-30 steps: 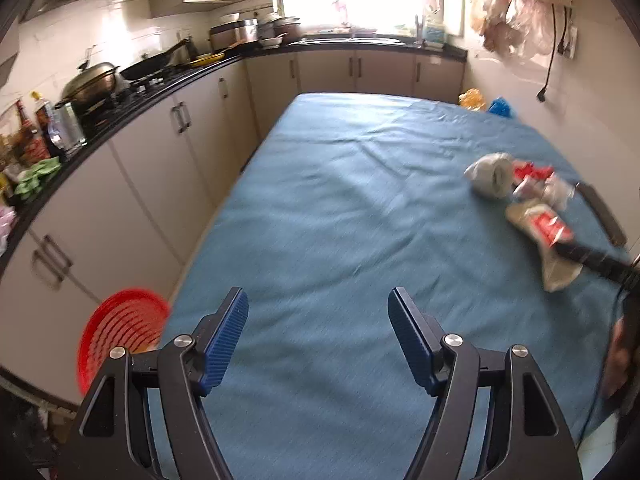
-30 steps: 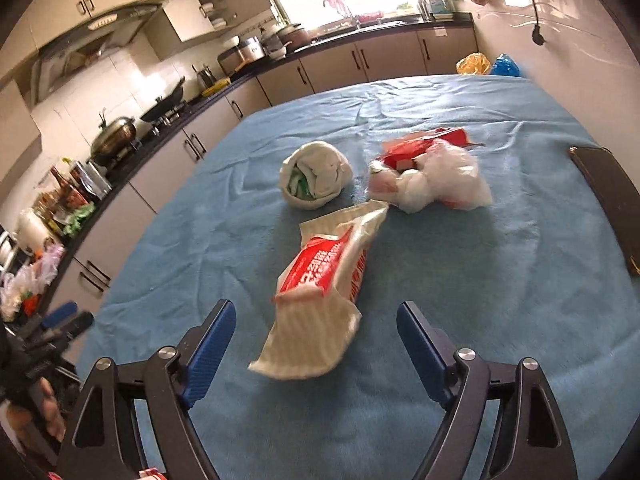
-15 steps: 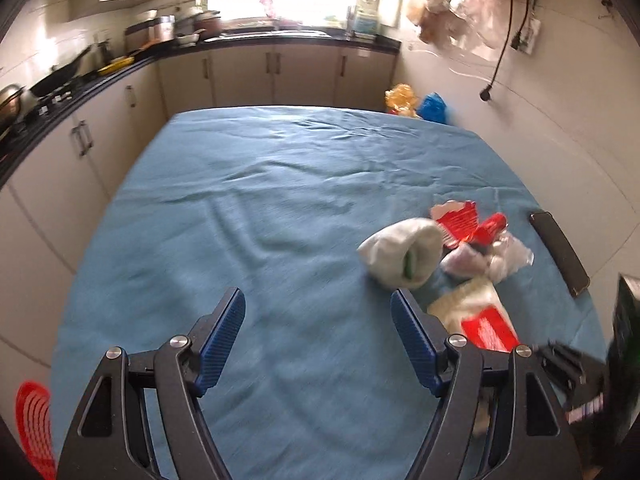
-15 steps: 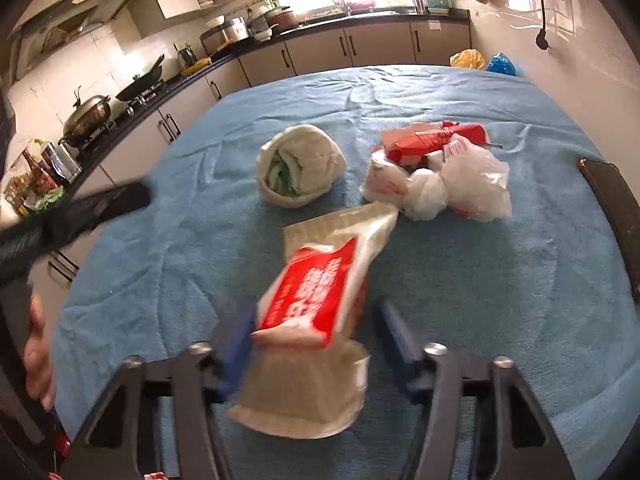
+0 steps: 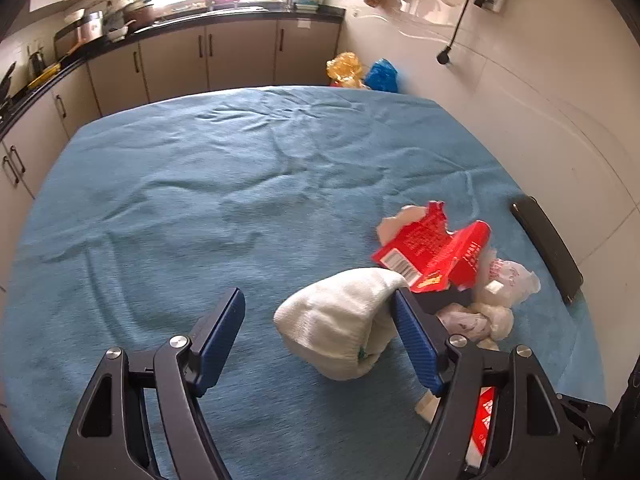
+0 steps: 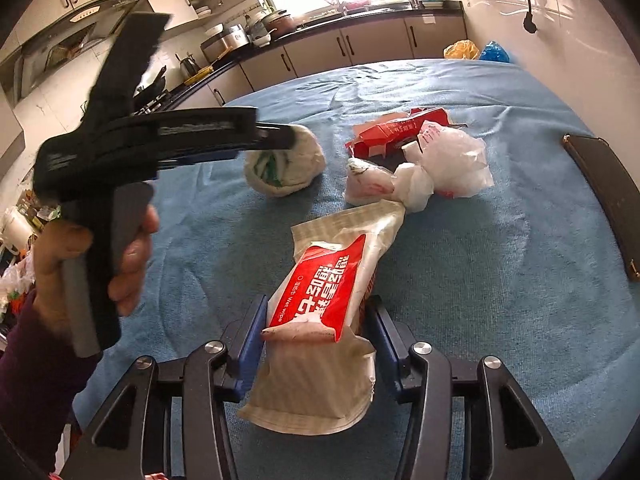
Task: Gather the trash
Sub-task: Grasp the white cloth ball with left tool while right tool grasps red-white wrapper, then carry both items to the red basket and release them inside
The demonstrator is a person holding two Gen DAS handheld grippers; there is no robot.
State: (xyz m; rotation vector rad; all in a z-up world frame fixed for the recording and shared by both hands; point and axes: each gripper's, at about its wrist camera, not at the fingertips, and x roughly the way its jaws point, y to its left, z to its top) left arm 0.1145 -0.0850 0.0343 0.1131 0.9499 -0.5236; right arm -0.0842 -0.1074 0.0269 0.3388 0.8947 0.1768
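Wet-wipe pack [image 6: 320, 320] clamped in right tool [image 6: 316, 328], left tool [image 5: 320, 336] spread

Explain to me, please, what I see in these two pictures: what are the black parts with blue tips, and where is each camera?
No robot is here. A person holds a hand tool in each hand, and each tool has two blue-padded fingers and a wide-angle camera looking along them.

The left tool's picture shows the left gripper open, its fingers either side of a rolled white cloth bundle, not yet closed on it.

The right tool's picture shows the right gripper closed on a red and white wet wipe packet. The left tool and the person's left hand appear at its left.

On the blue cloth also lie a torn red carton, crumpled white plastic bags and a dark flat object near the wall.
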